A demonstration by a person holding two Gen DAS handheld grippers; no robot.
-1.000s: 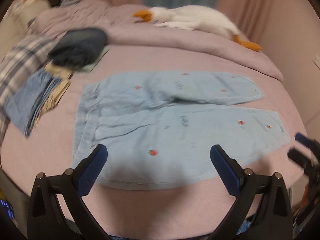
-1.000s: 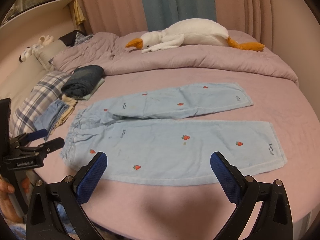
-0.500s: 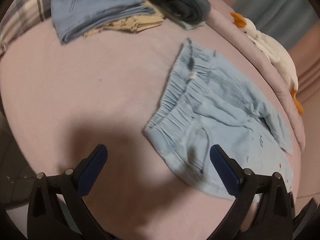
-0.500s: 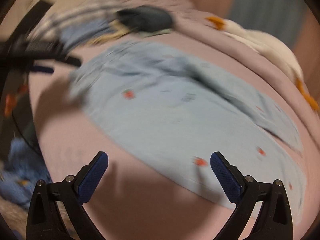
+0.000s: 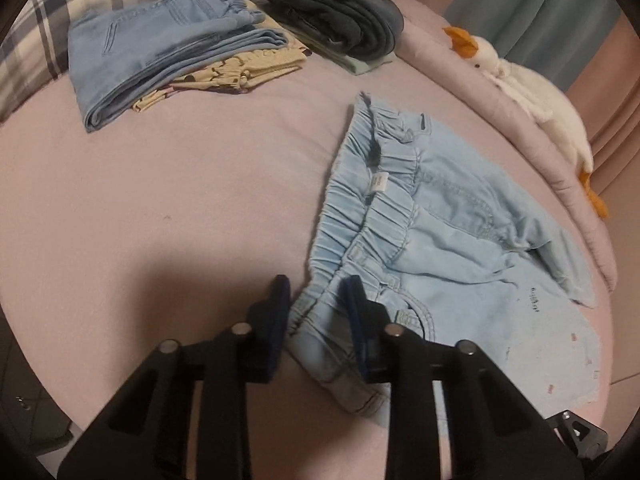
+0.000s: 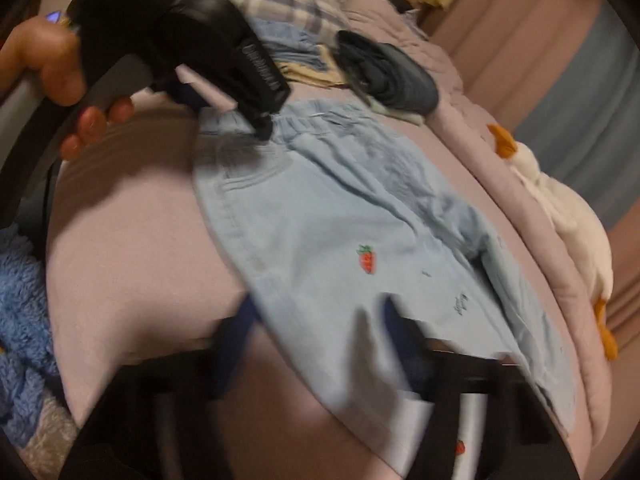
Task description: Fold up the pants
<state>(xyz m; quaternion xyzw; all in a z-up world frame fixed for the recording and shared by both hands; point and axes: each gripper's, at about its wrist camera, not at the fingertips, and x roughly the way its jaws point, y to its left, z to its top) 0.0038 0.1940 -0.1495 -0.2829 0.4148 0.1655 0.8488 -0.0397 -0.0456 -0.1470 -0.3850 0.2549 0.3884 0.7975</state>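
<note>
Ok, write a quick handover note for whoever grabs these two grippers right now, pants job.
Left gripper: fingers straddling the near corner of the waistband, narrowed; full clamp unclear.
Right gripper: blurred, at the near edge of the leg; grip not readable.
Light blue strawberry pants: spread flat on the pink bed, legs apart, no fold made.
Folded jeans sit stacked beyond.
Left: secure both grips, likely bring the near leg over the far one, then fold lengthwise.

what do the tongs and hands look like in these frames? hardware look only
Left tongs: black angular frame with triangular cut-outs, silver pivot pins, and dark blue ribbed pads on the fingers. Right tongs are blurred but show the same black frame and blue pads. From the right wrist view, the left unit has a black body with white lettering, too blurred to read. The hand gripping it is bare; no sleeve or cable is visible.
</note>
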